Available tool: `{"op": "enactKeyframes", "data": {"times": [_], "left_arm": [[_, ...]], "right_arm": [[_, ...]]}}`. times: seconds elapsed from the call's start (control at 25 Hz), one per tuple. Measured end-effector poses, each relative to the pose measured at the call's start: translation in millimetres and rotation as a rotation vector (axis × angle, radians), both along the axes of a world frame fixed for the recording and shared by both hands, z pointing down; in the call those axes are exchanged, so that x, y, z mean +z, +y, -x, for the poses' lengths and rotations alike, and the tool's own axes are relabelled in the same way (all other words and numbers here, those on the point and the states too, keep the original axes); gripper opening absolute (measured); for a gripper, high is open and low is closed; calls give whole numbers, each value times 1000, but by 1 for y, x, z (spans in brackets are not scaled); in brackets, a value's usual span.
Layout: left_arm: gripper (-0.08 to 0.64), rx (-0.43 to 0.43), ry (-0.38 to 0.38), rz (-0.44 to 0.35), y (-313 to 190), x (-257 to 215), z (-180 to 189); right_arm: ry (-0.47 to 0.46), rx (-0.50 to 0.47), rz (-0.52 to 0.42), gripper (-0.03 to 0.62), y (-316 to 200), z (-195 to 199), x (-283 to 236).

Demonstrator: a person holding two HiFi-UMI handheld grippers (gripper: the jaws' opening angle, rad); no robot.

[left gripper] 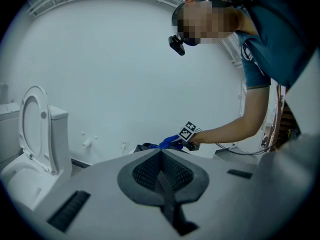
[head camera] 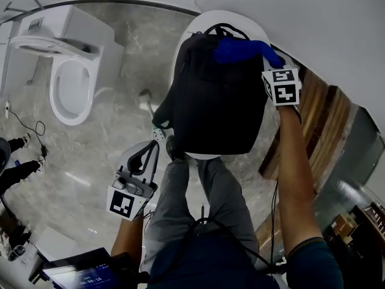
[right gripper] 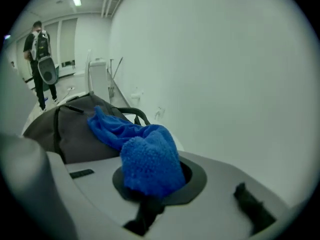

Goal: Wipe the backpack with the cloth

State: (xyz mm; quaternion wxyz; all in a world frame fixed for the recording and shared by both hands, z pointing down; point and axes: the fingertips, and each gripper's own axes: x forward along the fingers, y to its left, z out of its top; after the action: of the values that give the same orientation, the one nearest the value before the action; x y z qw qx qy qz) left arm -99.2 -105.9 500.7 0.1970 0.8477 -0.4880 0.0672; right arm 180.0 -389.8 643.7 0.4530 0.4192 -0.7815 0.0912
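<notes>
Here right claw (head camera: pixel 269 61) pinches blue cloth (head camera: pixel 240 49) atop backpack (head camera: pixel 216 101), left claw (head camera: pixel 148 152) closed, empty, near toilet (head camera: pixel 72 47)

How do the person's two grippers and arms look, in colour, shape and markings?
The left gripper and the right gripper both have a smooth light grey body and dark, textured jaws. Each carries a white cube with black square markers. The forearms are bare. A teal short sleeve covers the right upper arm, and a thin black cable runs beside that arm.
</notes>
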Motion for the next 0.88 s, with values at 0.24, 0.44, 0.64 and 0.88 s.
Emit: {"op": "enactKeyframes", "data": {"times": [0.24,0.44,0.64,0.88], "left_arm": [[3,5,0,6,0,0,-1],[3,19,2,6,-4,-1,-5],[3,44,9,4,-12,0,-15],[3,72,5,-1,-17,-3,-29]], "right_arm": [[-8,86,-52,20,76,-20,-9],[-26,99,36,20,163,-29,-17],[-153,-135,113,20,237,43,-30],[-279,-206,80,20,225,100,-35]]}}
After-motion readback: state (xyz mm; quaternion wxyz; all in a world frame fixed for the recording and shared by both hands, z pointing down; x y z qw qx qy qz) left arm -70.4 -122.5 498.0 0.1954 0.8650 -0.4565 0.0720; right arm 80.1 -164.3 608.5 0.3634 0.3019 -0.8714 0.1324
